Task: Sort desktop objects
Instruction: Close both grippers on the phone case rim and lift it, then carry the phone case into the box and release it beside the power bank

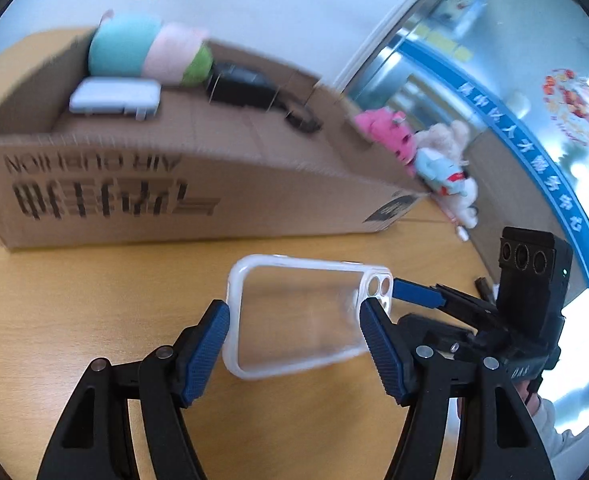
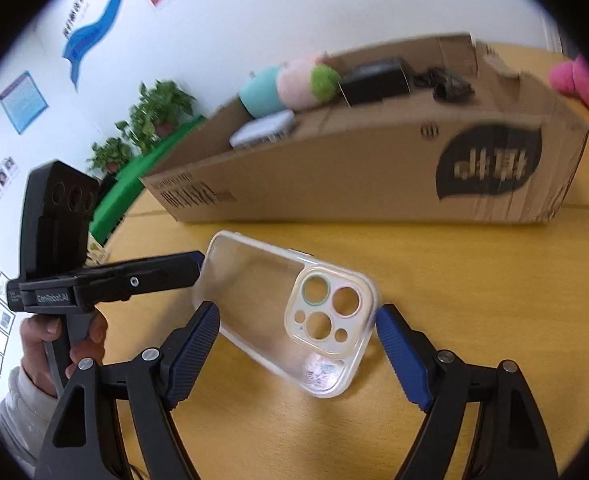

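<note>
An open cardboard box [image 1: 166, 196] at twelve o'clock on the wooden table [image 1: 94, 312] holds a pastel plush roll [image 1: 146, 50], a white flat device [image 1: 114, 96] and a black adapter with cable [image 1: 250, 88]. Pink and cream plush toys [image 1: 434, 160] sit at the box's two o'clock corner. A clear phone case [image 1: 302, 316] with a white rim and camera cut-outs lies on the table between the spread, non-gripping fingers of both the left gripper [image 1: 294, 352] and the right gripper [image 2: 298, 352]. The box print is blurred; "AIR" is partly legible.
</note>
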A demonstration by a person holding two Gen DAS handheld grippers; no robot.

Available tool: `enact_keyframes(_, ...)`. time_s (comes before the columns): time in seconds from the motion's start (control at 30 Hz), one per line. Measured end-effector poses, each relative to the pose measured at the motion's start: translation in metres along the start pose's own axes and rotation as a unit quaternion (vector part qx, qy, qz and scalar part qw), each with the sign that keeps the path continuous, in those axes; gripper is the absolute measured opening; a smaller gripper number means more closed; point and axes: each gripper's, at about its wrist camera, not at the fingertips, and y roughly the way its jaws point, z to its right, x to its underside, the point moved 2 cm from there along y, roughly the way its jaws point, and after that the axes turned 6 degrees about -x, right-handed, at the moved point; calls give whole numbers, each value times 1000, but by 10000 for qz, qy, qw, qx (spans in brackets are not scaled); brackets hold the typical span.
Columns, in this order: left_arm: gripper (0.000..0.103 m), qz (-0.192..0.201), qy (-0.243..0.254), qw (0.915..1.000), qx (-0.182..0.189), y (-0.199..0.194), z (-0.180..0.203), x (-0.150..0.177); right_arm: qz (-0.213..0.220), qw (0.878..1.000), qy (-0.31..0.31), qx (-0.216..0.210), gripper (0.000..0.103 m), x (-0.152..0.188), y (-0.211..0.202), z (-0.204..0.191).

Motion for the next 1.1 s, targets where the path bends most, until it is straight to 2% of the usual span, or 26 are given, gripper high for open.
enact_keyframes(0.1,66,242,100,9994,207,-25,4,6,192,9987,-360,-298,82,3,-22,-17)
enact_keyframes(0.2,66,290,42,9992,276,-39,-1,18,200,9978,-471,-430,82,11,-33,-23)
enact_keyframes(0.33,66,58,-373,9993,22,-29,-19,25,-35,9994,-344,71,81,17,-23,-11)
enact_keyframes(0.4,64,-141,-536,9983,-162,-17,-26,26,-211,9986,-247,418,76,16,-10,0)
enact_keyframes(0.43,61,-196,-566,9979,-232,-13,-29,26,-264,9975,-286,586,69,16,-5,3)
enact_keyframes(0.47,54,-269,-617,9973,-292,-7,-31,26,-333,9960,-349,752,62,16,0,4)
enact_keyframes(0.5,50,-317,-636,9970,-303,-2,-32,25,-431,9940,-403,917,59,16,6,6)
enact_keyframes(0.57,31,-422,-643,9967,-252,9,-32,24,-598,9899,-494,1188,42,18,15,8)
enact_keyframes(0.63,26,-523,-752,9958,-52,20,-34,25,-737,9848,-630,1443,29,21,23,9)
enact_keyframes(0.77,6,-471,-596,9967,-299,21,-33,26,-689,9797,-804,1702,20,25,20,10)
enact_keyframes(0.97,2,-388,-247,9983,-368,17,-12,26,-522,9791,-652,1853,10,26,6,12)
enact_keyframes(1.1,2,139,-16,9995,-274,-5,13,2,-6,9790,-746,1899,10,7,-26,0)
